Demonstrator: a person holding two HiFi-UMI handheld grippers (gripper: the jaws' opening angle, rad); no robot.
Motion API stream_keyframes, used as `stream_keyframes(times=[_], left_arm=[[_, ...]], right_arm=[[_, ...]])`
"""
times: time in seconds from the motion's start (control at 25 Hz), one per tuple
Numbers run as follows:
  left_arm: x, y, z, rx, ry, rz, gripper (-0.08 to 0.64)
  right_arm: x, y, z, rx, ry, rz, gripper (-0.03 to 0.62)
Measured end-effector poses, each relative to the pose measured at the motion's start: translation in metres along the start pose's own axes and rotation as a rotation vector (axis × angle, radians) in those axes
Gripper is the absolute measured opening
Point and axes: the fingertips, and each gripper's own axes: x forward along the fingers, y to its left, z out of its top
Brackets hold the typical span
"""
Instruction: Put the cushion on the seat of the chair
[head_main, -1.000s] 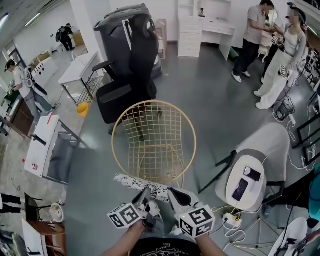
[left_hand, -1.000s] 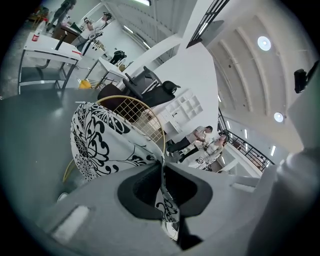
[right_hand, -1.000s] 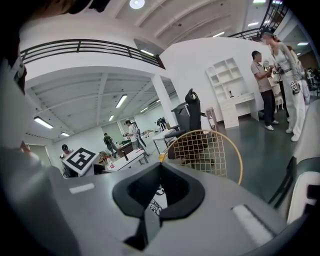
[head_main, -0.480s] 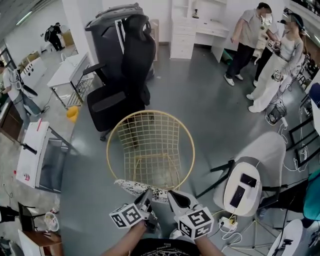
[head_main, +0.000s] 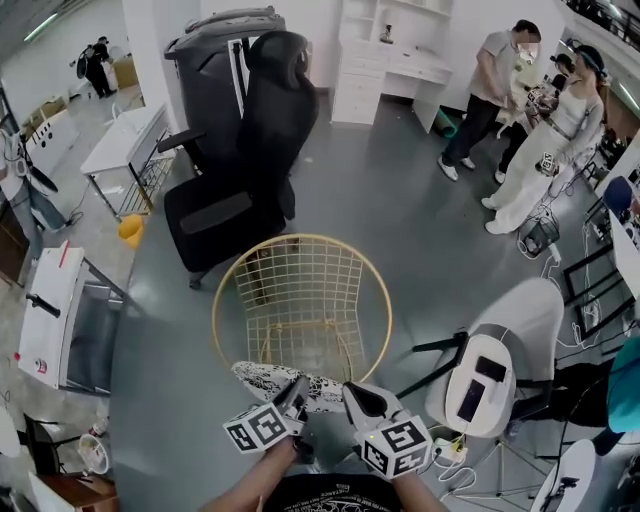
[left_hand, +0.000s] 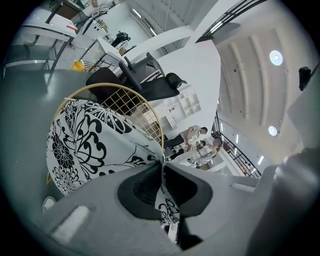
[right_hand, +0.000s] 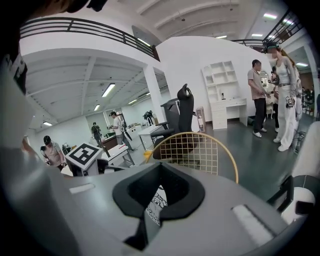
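Black-and-white cushion (head_main: 270, 380) hung clamped in my left tongs (head_main: 298, 390) and right tongs (head_main: 350, 395) — both pinched on its near edge — beside the gold wire chair (head_main: 300, 238).

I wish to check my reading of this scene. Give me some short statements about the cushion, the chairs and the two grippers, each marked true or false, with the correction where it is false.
1. The cushion lies on the seat of the gold wire chair. False: it is held at the chair's near side, not yet on the seat.
2. The left gripper has its jaws closed on the cushion's edge. True.
3. The cushion is plain grey. False: it is white with a black floral pattern.
4. A black office chair stands beyond the wire chair. True.
5. The right gripper is empty. False: cushion fabric sits between its jaws.
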Motion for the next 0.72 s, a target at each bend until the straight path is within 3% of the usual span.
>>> stream_keyframes(times=[0.32,0.72], left_arm=[[0.015,0.006,0.008,-0.004,-0.008,0.023,0.018],[0.043,0.016,0.011,-0.015,-0.080,0.125,0.018]], right_arm=[[0.016,-0.007,0.002,-0.016,0.016,0.035,-0.002],[0.043,-0.045,0.012,-0.050,0.068,0.190,-0.002]])
